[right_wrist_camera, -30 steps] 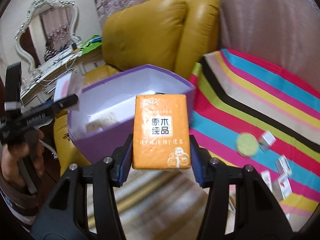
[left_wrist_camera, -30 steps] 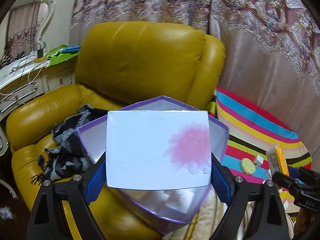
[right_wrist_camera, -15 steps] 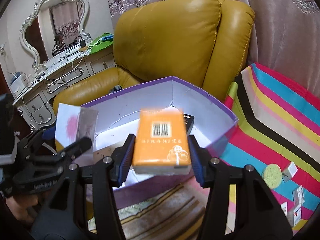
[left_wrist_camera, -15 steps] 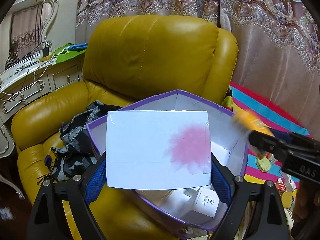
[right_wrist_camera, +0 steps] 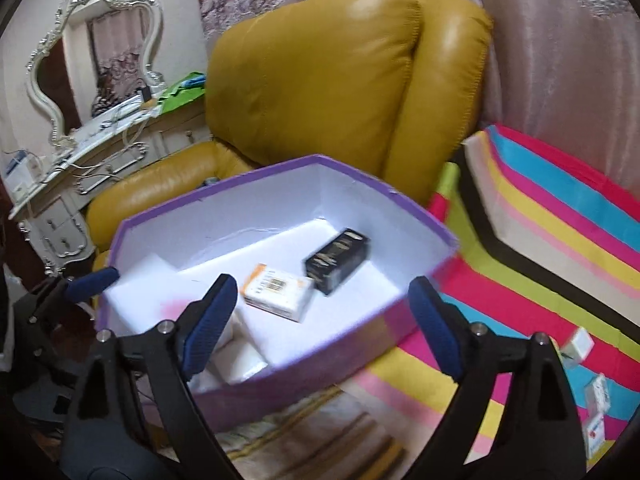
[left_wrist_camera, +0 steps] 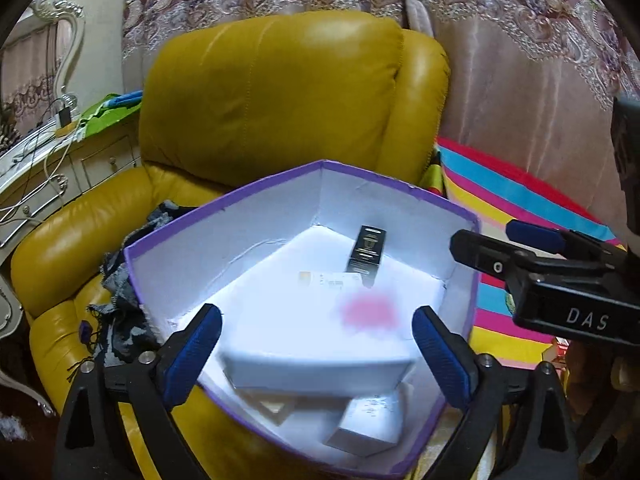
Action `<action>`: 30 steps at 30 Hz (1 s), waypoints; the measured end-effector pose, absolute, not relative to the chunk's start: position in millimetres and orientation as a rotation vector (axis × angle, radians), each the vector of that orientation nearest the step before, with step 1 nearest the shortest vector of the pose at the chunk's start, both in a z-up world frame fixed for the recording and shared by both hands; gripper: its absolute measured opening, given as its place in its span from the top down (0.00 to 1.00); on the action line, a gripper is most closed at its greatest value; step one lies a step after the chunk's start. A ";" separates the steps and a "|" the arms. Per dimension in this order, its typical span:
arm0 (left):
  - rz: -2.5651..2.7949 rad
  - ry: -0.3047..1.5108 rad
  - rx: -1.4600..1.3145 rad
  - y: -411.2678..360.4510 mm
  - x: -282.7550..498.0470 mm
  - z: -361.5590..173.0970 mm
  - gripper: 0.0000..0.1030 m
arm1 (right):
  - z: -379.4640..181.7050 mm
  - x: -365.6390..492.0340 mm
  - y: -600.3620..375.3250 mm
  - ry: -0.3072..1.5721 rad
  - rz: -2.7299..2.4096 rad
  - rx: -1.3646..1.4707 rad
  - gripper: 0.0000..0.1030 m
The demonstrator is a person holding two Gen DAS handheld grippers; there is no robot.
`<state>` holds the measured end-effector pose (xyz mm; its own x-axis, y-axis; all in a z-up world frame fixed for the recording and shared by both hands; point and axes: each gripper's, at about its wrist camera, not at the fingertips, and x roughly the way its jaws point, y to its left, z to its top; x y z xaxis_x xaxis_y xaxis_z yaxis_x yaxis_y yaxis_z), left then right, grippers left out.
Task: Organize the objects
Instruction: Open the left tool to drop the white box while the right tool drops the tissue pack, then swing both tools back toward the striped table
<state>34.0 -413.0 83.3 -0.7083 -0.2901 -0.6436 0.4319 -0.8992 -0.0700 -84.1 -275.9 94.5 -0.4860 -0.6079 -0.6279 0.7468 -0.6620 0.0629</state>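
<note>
Left wrist view shows the left tool spread wide and gripping nothing, its blue pads standing clear on either side of a white box with a pink blotch. That box is blurred; it sits just ahead of the tool, inside the purple box, over smaller white cartons near the tool's end of the container. Further ahead in the same purple box, a black carton stands tilted against the far white wall. The right tool reaches in from the right edge of this view, above the purple rim, its pads apart.

From the right wrist view, the right tool is likewise released, with nothing between its pads. Just ahead of it, on the white floor of the purple box, an orange and white pack lies flat, its far end touching the black carton, which lies on its side. The pink-blotched white box shows to the left of the right tool, and the left tool pokes in at the left edge.

Behind the purple box stands a mustard leather armchair, with a dark scarf bunched on its seat. To the right of the tools lies a striped cloth with a few small packets scattered on it.
</note>
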 end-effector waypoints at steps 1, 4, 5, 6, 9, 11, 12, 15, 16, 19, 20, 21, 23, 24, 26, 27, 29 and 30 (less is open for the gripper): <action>-2.577 0.296 0.917 -410.3 33.3 83.5 0.02 | 94.0 -85.0 -269.7 0.273 -2.180 0.806 0.11; -2.585 0.279 0.919 -403.3 31.2 84.0 0.01 | 91.0 -89.0 -247.4 0.236 -2.207 0.849 0.08; -2.584 0.278 0.917 -401.6 31.1 84.5 0.01 | 89.2 -89.4 -237.8 0.228 -2.214 0.862 0.08; -2.588 0.281 0.912 -399.2 31.1 85.5 0.01 | 88.3 -89.1 -230.4 0.226 -2.225 0.870 0.08; -2.611 0.297 0.900 -390.8 31.5 88.8 0.00 | 82.2 -86.9 -203.3 0.208 -2.266 0.897 0.06; -2.626 0.294 0.891 -383.0 30.8 91.3 0.00 | 75.9 -85.0 -183.4 0.185 -2.286 0.938 0.06; -2.639 0.287 0.885 -377.2 30.2 92.7 0.00 | 73.6 -84.5 -175.8 0.173 -2.295 0.954 0.06; -2.680 0.247 0.863 -358.6 28.1 96.3 0.00 | 67.7 -81.5 -148.6 0.133 -2.321 0.992 0.06; -2.693 0.223 0.860 -352.6 26.9 97.3 0.00 | 65.9 -80.4 -136.5 0.117 -2.336 1.005 0.06; -2.739 0.138 0.856 -329.9 23.5 99.1 0.00 | 63.3 -77.4 -112.5 0.091 -2.366 1.020 0.06; -2.748 0.134 0.854 -326.8 22.9 100.0 0.00 | 62.6 -76.6 -103.1 0.082 -2.384 1.025 0.06; -2.764 0.139 0.856 -322.1 22.2 101.2 0.00 | 62.6 -76.0 -95.4 0.073 -2.397 1.025 0.06; -2.805 0.176 0.884 -313.4 20.4 102.4 0.00 | 61.1 -74.3 -78.1 0.051 -2.410 1.037 0.06; -2.817 0.197 0.902 -309.2 19.2 102.1 0.00 | 59.9 -73.7 -71.0 0.042 -2.414 1.044 0.06; -2.846 0.242 0.945 -300.7 16.4 99.8 0.00 | 56.5 -71.1 -55.7 0.041 -2.431 1.063 0.06; -2.854 0.249 0.966 -296.1 14.8 97.6 0.00 | 55.2 -70.0 -48.7 0.044 -2.440 1.069 0.06; -2.860 0.237 1.019 -283.3 10.6 91.0 0.00 | 51.2 -66.7 -29.9 0.046 -2.462 1.087 0.06; -2.866 0.226 1.038 -277.3 8.7 88.5 0.00 | 49.2 -65.8 -22.6 0.048 -2.470 1.098 0.06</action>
